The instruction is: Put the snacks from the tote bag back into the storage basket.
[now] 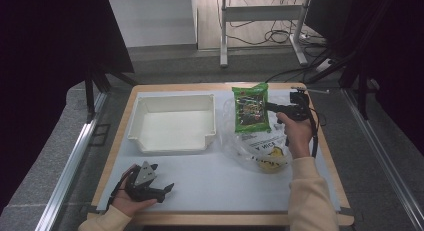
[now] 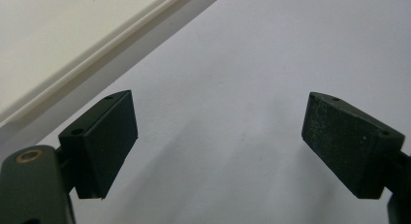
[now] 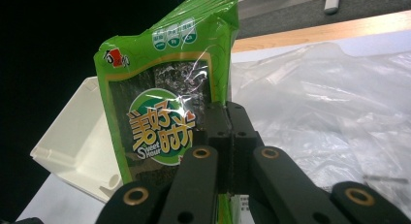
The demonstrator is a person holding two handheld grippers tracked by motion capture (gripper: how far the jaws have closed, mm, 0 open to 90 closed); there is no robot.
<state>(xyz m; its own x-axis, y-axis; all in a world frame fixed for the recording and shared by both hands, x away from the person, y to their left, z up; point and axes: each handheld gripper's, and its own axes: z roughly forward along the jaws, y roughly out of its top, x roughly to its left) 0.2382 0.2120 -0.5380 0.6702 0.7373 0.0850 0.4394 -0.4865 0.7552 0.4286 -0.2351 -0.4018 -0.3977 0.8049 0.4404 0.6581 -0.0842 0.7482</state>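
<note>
A green snack packet point(image 1: 251, 107) is gripped by the right tool point(image 1: 272, 107), whose jaws are closed on the packet's right edge; in the right gripper view the packet point(image 3: 165, 117) is seen clamped between the two black jaws, standing roughly upright with its printed face turned to the camera; the right tool point(image 3: 228, 132) is seen there from behind its linkage. In the high view the packet is held above the table point(image 1: 220, 181) at about two o'clock from the table's middle, just over the upper edge of a clear plastic bag point(image 1: 255, 148); the bag lies crumpled on the white surface at about three o'clock, and something yellow point(image 1: 272, 163) is seen inside its lower end; whether the packet touches the bag cannot be told. A white tray point(image 1: 172, 141) is placed at about eleven o'clock, just to the left of the packet and apart from it; its corner point(image 3: 72, 151) is seen behind the packet in the right gripper view.

The left tool point(image 1: 150, 183) is rested on the table at about seven o'clock, well apart from the packet; its jaws are spread wide, with nothing between them; in the left gripper view the left tool point(image 2: 218, 141) is seen over bare white surface, and the tray's rim point(image 2: 87, 64) is seen at about ten o'clock.
</note>
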